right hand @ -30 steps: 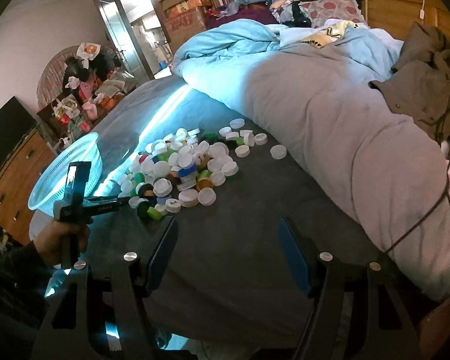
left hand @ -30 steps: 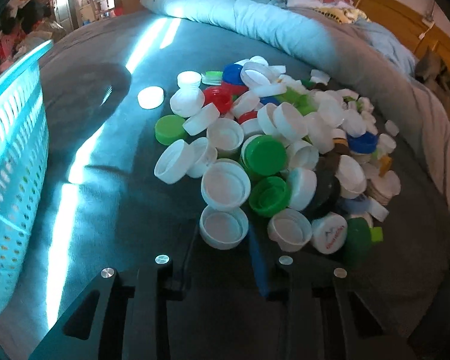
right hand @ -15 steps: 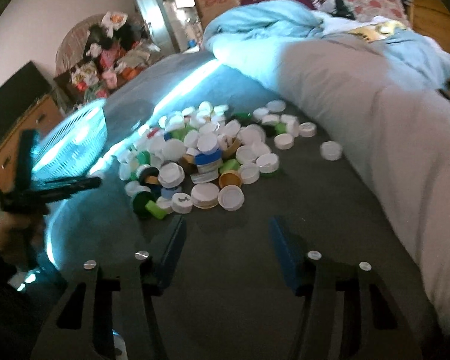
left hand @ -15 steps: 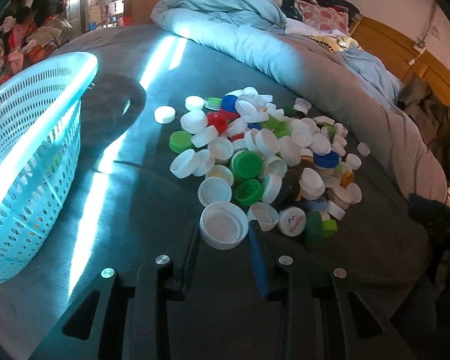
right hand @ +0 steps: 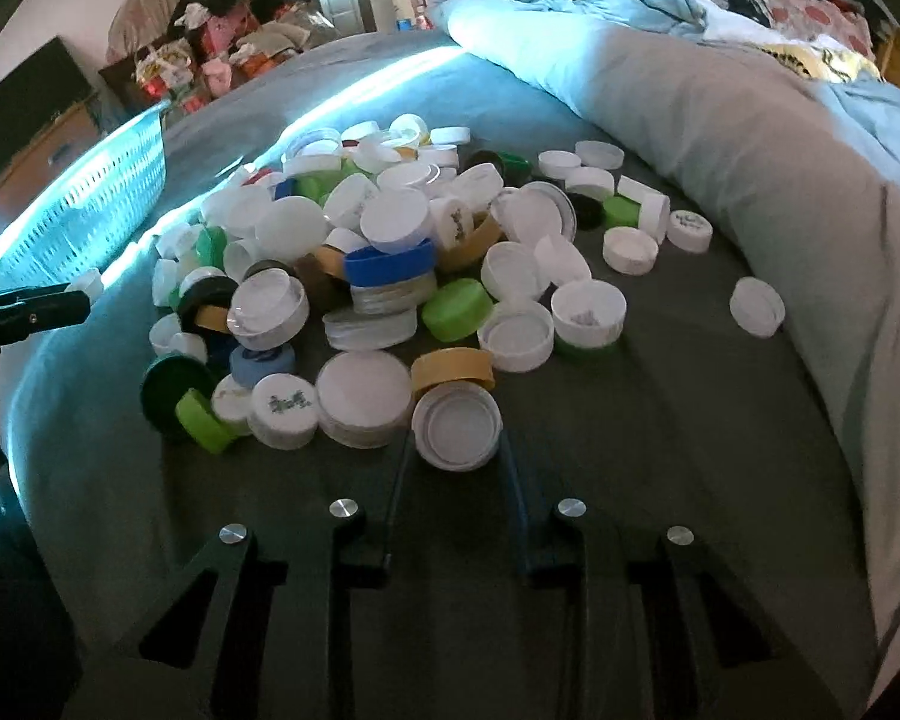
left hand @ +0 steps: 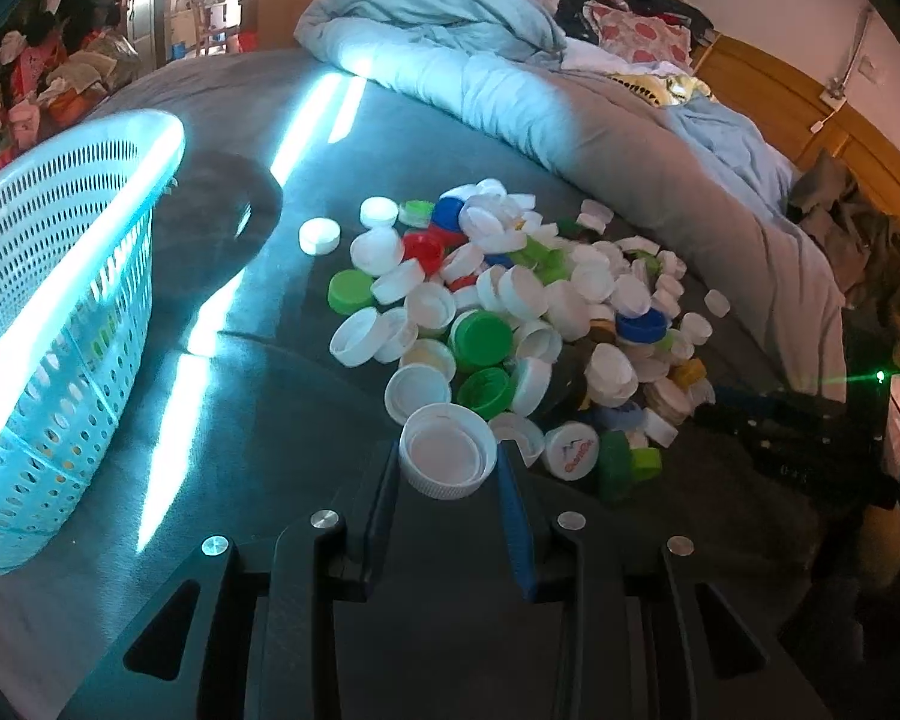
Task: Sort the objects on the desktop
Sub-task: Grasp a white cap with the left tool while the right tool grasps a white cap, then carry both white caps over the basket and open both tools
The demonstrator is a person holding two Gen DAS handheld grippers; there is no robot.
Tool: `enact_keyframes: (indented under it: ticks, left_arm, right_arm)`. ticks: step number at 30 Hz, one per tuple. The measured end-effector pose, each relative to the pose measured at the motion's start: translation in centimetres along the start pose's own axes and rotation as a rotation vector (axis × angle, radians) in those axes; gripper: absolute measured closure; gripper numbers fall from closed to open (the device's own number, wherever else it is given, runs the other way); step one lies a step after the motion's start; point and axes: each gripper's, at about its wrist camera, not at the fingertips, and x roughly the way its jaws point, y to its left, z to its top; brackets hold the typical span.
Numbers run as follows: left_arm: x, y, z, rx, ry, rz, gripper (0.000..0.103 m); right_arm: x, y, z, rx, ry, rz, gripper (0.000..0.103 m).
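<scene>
A pile of bottle caps (left hand: pixel 510 312), mostly white with green, blue, red and yellow ones, lies on a grey bed sheet. My left gripper (left hand: pixel 448 462) is shut on a wide white cap (left hand: pixel 444 450), open side up, held just above the pile's near edge. In the right wrist view the pile (right hand: pixel 390 240) fills the middle. My right gripper (right hand: pixel 457 447) is closing its jaws on a white ribbed cap (right hand: pixel 457 423) at the pile's front edge, and the pads touch its sides. The left gripper's tip (right hand: pixel 30 309) shows at the left edge.
A turquoise perforated basket (left hand: pixel 60 276) stands left of the pile, also visible as the basket (right hand: pixel 90 192) in the right wrist view. A rolled grey-blue quilt (left hand: pixel 570 120) borders the pile at the back and right. A single white cap (right hand: pixel 757 306) lies apart by the quilt.
My left gripper has risen with the wide white cap, and the basket has come into its view. My right gripper has dropped to the pile's front edge and narrowed its jaws around a white cap.
</scene>
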Motion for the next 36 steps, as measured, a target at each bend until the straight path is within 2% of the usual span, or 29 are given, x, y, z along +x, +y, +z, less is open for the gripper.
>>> enact_keyframes:
  ticks: [7,15,25,30,36]
  left_arm:
    - [-4.2,0.0,1.5,-0.001,-0.091,0.018,0.069]
    - [-11.9,3.6,3.9,-0.064,-0.242,0.111,0.069]
    - [-18.8,9.1,5.4,-0.155,-0.361,0.228,0.068]
    - [-21.7,12.0,6.0,-0.186,-0.396,0.265,0.068]
    - [-23.2,15.3,6.2,-0.225,-0.388,0.289,0.068]
  right_arm:
    - [-6.7,1.2,0.9,0.052,-0.124,0.019,0.078]
    - [-12.8,4.7,6.4,0.02,-0.275,0.042,0.078]
    - [-15.4,11.5,13.4,-0.083,-0.37,0.094,0.078]
    - [-15.8,17.2,17.5,-0.154,-0.404,0.169,0.078]
    - [-15.1,24.3,21.8,-0.237,-0.404,0.271,0.078]
